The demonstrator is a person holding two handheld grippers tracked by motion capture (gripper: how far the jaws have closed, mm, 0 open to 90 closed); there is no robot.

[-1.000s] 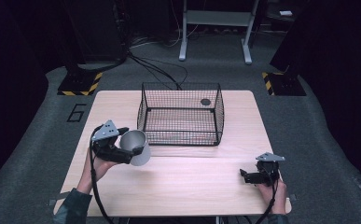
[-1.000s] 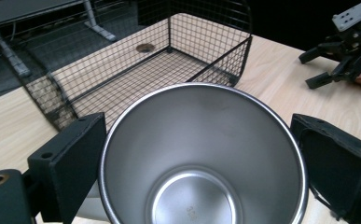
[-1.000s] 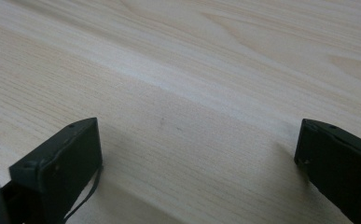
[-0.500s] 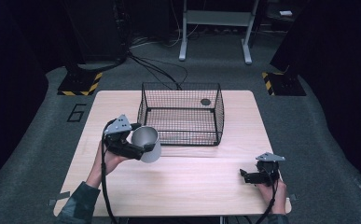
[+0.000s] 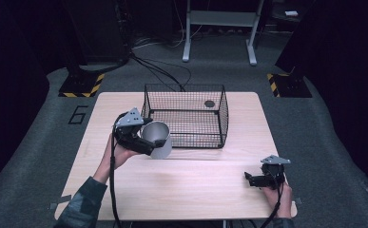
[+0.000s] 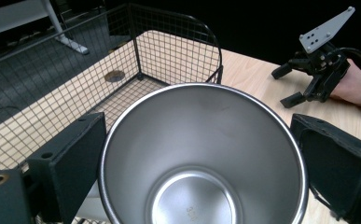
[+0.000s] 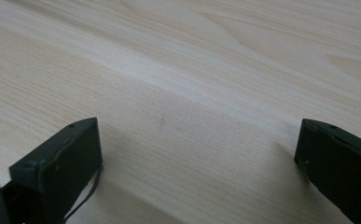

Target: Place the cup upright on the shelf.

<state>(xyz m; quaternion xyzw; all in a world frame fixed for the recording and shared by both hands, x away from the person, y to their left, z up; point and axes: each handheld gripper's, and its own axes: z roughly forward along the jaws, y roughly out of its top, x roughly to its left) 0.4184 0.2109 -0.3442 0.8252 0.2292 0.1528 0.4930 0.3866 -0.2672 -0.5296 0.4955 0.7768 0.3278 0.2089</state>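
1. The left gripper [image 5: 141, 137] has its two jaws closed against the outside of a steel cup [image 5: 157, 139], holding it tilted above the table [image 5: 196, 190], mouth facing the wire basket [image 5: 186, 116].
2. The cup sits just beside the basket's near left corner.
3. The right gripper [image 5: 255, 179] rests low on the table, well apart, jaws spread wide with nothing between them.
4. A small dark disc [image 5: 209, 103] lies on the basket floor.

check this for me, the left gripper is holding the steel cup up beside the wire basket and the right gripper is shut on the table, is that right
Not quite: the right gripper is open, not shut. The right gripper view shows its two jaws wide apart with bare table between them. The rest holds: the left gripper holds the steel cup up beside the wire basket, as the high view shows.
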